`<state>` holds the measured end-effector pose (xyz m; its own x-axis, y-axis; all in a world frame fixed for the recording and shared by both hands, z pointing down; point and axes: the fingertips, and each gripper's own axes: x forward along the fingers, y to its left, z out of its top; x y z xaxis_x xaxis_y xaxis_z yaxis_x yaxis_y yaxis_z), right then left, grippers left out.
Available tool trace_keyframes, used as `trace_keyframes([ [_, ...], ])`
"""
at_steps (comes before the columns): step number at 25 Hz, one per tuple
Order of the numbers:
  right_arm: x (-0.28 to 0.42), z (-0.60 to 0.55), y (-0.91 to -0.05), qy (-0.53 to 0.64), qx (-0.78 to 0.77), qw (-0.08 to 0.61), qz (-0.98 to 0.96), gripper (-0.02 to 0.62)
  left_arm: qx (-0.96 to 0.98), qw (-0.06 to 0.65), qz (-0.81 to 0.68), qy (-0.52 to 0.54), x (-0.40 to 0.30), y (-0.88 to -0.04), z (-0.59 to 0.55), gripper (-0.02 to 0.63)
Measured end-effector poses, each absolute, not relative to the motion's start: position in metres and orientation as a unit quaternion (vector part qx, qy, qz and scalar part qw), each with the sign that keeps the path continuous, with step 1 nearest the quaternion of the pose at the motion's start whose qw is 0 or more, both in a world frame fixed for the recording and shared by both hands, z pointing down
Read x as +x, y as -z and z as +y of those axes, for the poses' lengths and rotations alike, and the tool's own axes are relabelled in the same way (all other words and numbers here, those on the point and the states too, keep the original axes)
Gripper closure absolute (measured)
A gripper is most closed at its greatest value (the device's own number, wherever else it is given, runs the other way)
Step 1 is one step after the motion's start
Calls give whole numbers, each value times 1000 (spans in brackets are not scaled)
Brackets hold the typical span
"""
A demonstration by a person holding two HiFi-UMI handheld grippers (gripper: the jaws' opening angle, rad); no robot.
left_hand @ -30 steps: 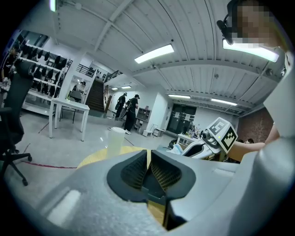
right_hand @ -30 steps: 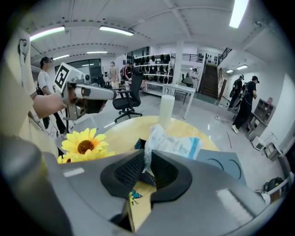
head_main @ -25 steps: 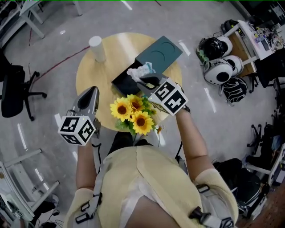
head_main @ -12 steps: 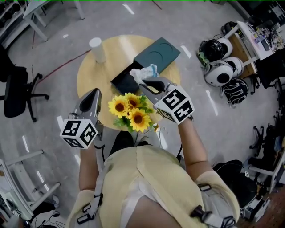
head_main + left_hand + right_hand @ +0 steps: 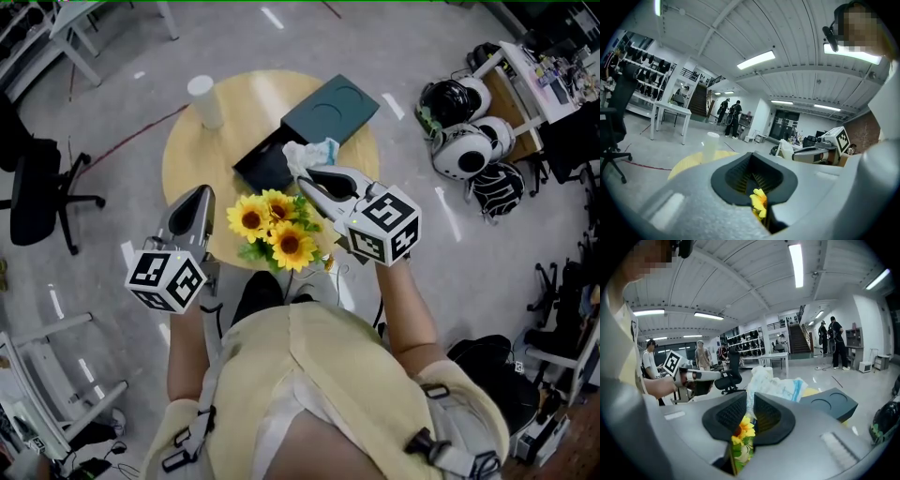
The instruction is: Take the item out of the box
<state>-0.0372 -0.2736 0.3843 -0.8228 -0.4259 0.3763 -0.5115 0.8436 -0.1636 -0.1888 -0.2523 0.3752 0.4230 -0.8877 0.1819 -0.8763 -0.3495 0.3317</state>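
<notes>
A dark open box [image 5: 260, 169] lies on the round wooden table [image 5: 187, 155], its teal lid [image 5: 330, 110] beside it at the back right. My right gripper [image 5: 305, 174] is shut on a crumpled white and blue packet [image 5: 312, 151], held just right of the box, above the table. In the right gripper view the packet [image 5: 774, 385] sticks up from between the pads [image 5: 732, 412]. My left gripper [image 5: 198, 191] hovers over the table's near left edge, shut with nothing in it; its pads [image 5: 740, 176] meet.
A bunch of sunflowers [image 5: 273, 230] stands at the table's near edge between the grippers. A white cup [image 5: 205, 101] sits at the far left of the table. Helmets [image 5: 461, 136] lie on the floor to the right, an office chair [image 5: 33, 187] to the left.
My right gripper has drawn back to the right and toward me with the packet, which has moved off the box. The left gripper has barely moved.
</notes>
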Motion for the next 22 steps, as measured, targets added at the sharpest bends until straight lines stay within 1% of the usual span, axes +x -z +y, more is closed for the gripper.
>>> trace_keyframes([
  [11,-24,-269,-370,-153,259,121,-946,541,825,199,-529,15,-187,-374,-249,615],
  [22,-27,-272,-362,-153,254,106,-949,546,822,202,-531,16,-188,-371,-256,615],
])
